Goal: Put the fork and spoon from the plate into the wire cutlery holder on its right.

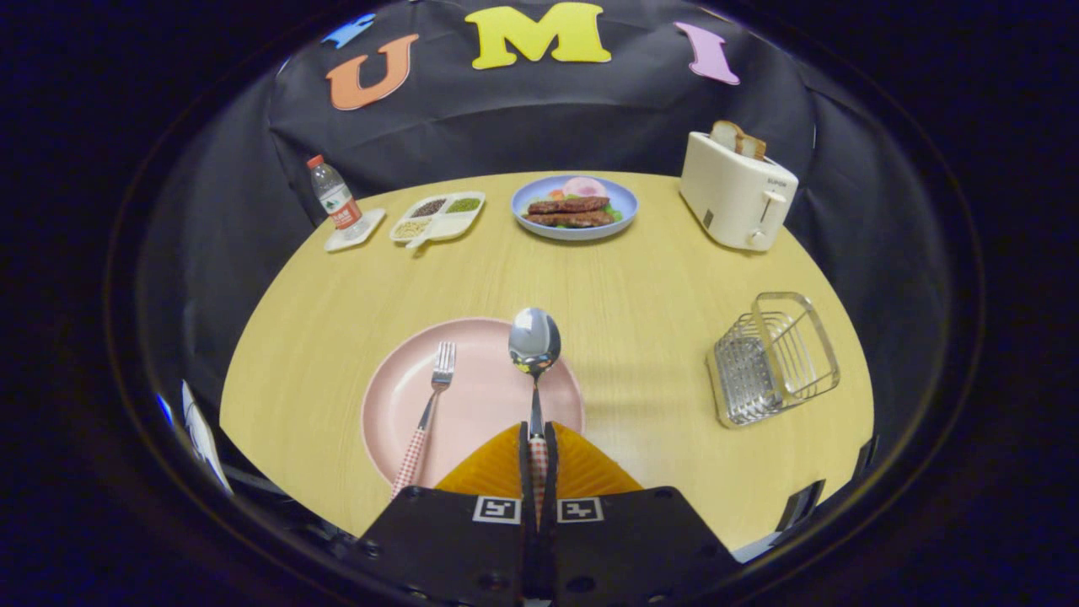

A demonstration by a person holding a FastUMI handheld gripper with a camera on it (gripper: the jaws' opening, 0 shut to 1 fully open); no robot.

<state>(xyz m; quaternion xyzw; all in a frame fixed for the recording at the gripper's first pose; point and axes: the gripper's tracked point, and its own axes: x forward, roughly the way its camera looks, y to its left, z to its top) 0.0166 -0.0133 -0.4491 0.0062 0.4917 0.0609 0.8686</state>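
Note:
My gripper point(537, 438) is shut on the checked handle of the spoon point(534, 346). The spoon's shiny bowl sticks out ahead of the fingers, over the far right part of the pink plate point(476, 400). The fork point(430, 405), with the same red-checked handle, lies on the plate to the left of the fingers, tines pointing away. The wire cutlery holder point(774, 358) stands on the wooden table to the right of the plate, well clear of the fingers, with nothing visible inside.
Far across the round table point(657, 278) stand a blue plate of food point(575, 207), a cream toaster point(736, 190) with bread, a divided snack tray point(438, 216) and a water bottle point(334, 196) on a small coaster.

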